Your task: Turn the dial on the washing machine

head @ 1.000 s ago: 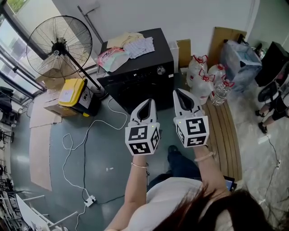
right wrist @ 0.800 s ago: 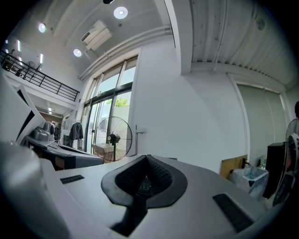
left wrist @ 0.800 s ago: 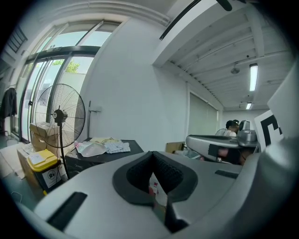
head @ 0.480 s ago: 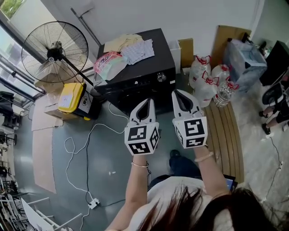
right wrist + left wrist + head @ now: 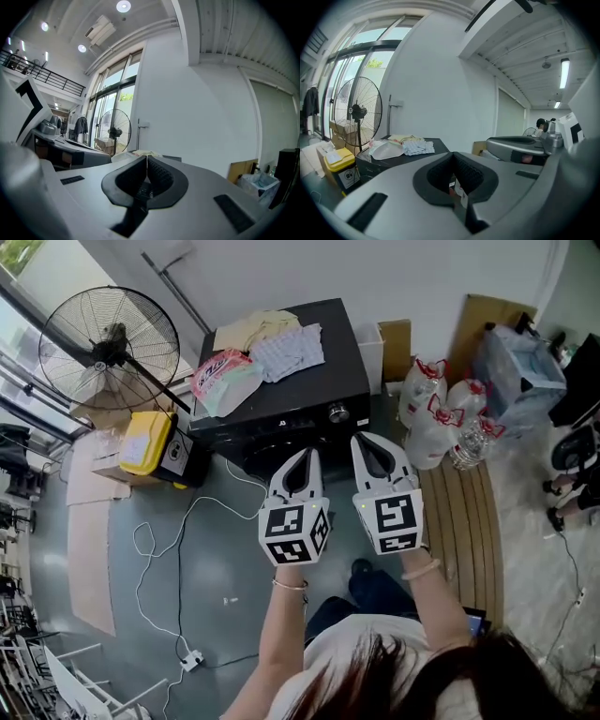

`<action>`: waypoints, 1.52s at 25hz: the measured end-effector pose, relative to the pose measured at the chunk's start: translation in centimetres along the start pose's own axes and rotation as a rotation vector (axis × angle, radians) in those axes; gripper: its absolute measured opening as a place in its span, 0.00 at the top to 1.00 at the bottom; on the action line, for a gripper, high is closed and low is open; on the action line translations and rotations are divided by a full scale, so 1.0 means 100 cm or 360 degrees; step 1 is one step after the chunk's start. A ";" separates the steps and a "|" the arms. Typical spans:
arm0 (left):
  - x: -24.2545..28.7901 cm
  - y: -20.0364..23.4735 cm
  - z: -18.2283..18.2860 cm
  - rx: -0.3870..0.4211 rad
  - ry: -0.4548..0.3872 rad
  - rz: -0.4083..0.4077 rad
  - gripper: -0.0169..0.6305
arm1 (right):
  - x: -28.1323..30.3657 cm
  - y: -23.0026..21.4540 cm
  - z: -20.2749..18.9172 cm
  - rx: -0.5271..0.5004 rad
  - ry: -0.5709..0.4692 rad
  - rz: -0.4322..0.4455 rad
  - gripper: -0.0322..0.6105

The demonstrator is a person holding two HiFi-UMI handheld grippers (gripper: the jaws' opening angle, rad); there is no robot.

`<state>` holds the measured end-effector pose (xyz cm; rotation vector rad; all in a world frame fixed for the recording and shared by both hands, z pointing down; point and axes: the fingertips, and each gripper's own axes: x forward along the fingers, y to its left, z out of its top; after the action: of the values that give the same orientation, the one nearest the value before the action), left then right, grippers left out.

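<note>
The black washing machine point(image 5: 309, 381) stands against the far wall, with a silver dial point(image 5: 337, 412) on the right of its front panel. My left gripper point(image 5: 305, 454) is shut and empty, held in front of the machine, left of and below the dial. My right gripper point(image 5: 360, 438) is also shut and empty, its tip just right of and below the dial, not touching it. In the left gripper view the closed jaws point(image 5: 453, 155) point past the machine's top point(image 5: 433, 143). The right gripper view shows its jaws point(image 5: 147, 157) meeting at the tip.
Clothes point(image 5: 272, 334) and a plastic bag point(image 5: 220, 373) lie on the machine's top. A standing fan point(image 5: 108, 334) and a yellow box point(image 5: 145, 439) are to the left. Water bottles point(image 5: 441, 418) and a slatted wooden bench point(image 5: 469, 521) are to the right. A white cable point(image 5: 178, 540) trails across the floor.
Both grippers have moved forward toward the washing machine, side by side. The machine and its dial now sit closer to the gripper tips. Both stay shut.
</note>
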<state>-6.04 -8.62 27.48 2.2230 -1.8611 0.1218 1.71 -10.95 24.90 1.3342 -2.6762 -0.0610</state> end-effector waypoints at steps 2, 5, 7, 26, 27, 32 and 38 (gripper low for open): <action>0.008 0.004 -0.002 -0.0008 0.0001 0.0015 0.95 | 0.009 -0.004 -0.005 -0.0014 0.0010 0.0016 0.91; 0.021 0.008 -0.006 -0.0011 0.0010 0.0029 0.95 | 0.023 -0.011 -0.013 -0.0019 0.0032 0.0027 0.91; 0.027 0.011 -0.010 -0.0005 0.0019 0.0037 0.95 | 0.031 -0.014 -0.020 -0.0016 0.0048 0.0028 0.91; 0.098 0.053 -0.054 0.0033 0.0063 -0.0028 0.95 | 0.109 -0.018 -0.089 -0.0048 0.0182 0.0013 0.88; 0.101 0.056 -0.057 0.0025 0.0061 -0.0023 0.95 | 0.113 -0.018 -0.094 -0.0055 0.0191 0.0011 0.87; 0.116 0.070 -0.076 -0.0002 0.0074 -0.0022 0.95 | 0.132 -0.017 -0.118 -0.0095 0.0248 0.0002 0.83; 0.128 0.089 -0.097 -0.0032 0.0099 -0.0016 0.95 | 0.153 -0.013 -0.148 -0.0149 0.0333 -0.0003 0.78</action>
<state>-11.47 -20.02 40.81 2.1894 -1.8109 0.1679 -4.07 -23.48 41.17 1.2410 -2.4671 -0.0441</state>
